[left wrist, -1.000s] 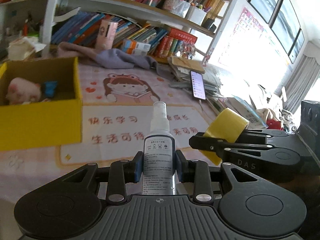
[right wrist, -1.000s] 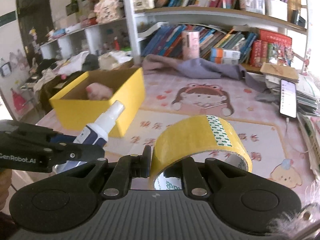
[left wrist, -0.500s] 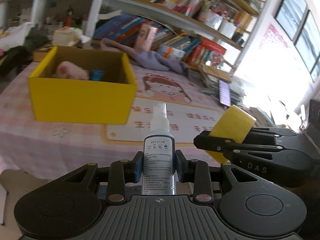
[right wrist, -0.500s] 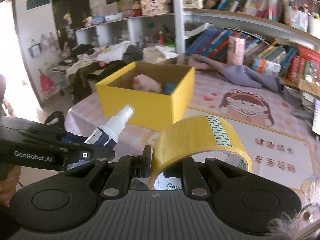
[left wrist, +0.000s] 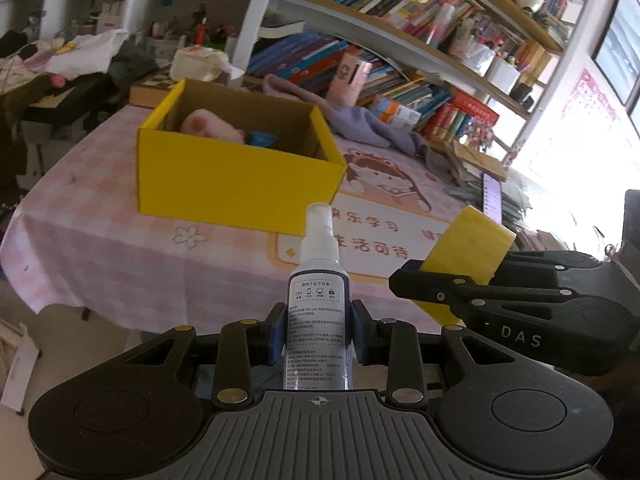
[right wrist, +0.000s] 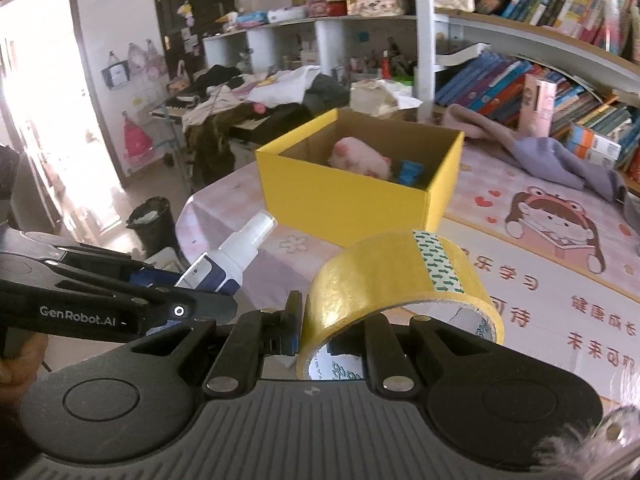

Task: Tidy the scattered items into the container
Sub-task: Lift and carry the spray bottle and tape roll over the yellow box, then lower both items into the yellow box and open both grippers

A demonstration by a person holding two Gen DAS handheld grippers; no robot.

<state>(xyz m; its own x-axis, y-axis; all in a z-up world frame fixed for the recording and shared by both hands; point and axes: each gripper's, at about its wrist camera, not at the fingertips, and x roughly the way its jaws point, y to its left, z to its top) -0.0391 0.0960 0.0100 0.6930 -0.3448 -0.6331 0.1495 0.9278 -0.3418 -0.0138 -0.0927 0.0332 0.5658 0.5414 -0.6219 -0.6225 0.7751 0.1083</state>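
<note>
My left gripper (left wrist: 318,330) is shut on a white spray bottle (left wrist: 318,312) with a dark label, held upright off the near table edge. My right gripper (right wrist: 316,334) is shut on a roll of yellow tape (right wrist: 396,284); the tape also shows in the left wrist view (left wrist: 466,252), to the right of the bottle. The bottle shows in the right wrist view (right wrist: 232,256) at the left. The open yellow box (left wrist: 236,184), also in the right wrist view (right wrist: 348,196), stands on the table ahead and holds a pink plush toy (left wrist: 212,126) and a blue item (left wrist: 262,139).
The table has a pink checked cloth (left wrist: 120,248) and a cartoon mat (left wrist: 384,184). A purple cloth (left wrist: 360,124), a phone (left wrist: 492,196) and stacked papers lie at the far right. Bookshelves stand behind. A black bin (right wrist: 150,220) stands on the floor to the left.
Both grippers have pulled back and to the left with their loads. The yellow box now sits ahead near centre and farther off; the table's near edge and the floor have come into view.
</note>
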